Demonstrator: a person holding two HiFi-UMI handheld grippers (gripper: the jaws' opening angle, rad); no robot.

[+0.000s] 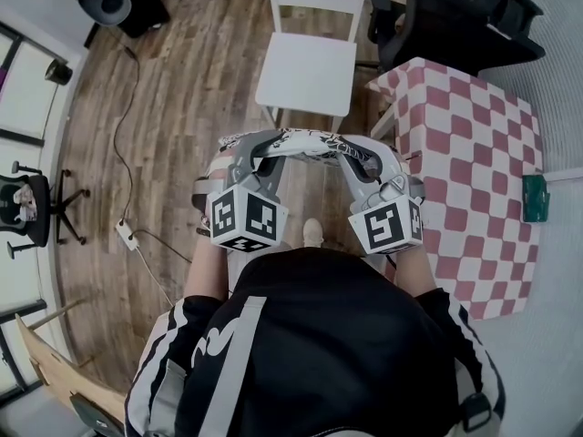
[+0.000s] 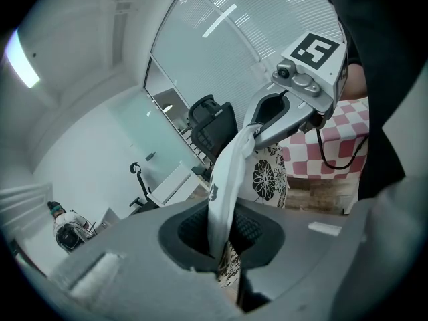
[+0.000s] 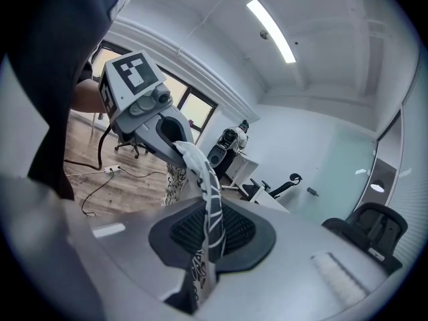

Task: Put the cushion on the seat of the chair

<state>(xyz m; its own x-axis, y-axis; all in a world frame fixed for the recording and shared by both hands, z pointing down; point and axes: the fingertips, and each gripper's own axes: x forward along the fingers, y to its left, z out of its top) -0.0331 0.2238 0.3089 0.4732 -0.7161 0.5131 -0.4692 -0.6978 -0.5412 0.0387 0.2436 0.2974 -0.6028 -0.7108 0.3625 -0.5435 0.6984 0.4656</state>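
Transport step: cushion [image 1: 301,143] is held aloft short of the chair [image 1: 314,0], its ends pinched in the jaws of left gripper [image 1: 258,156] and right gripper [image 1: 353,158]; to be advanced over the seat [image 1: 305,73] and lowered flat.

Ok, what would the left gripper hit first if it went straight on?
The cushion that the left gripper grips, stretched to the right gripper. Beyond, probably the black office chair; depth is unclear.
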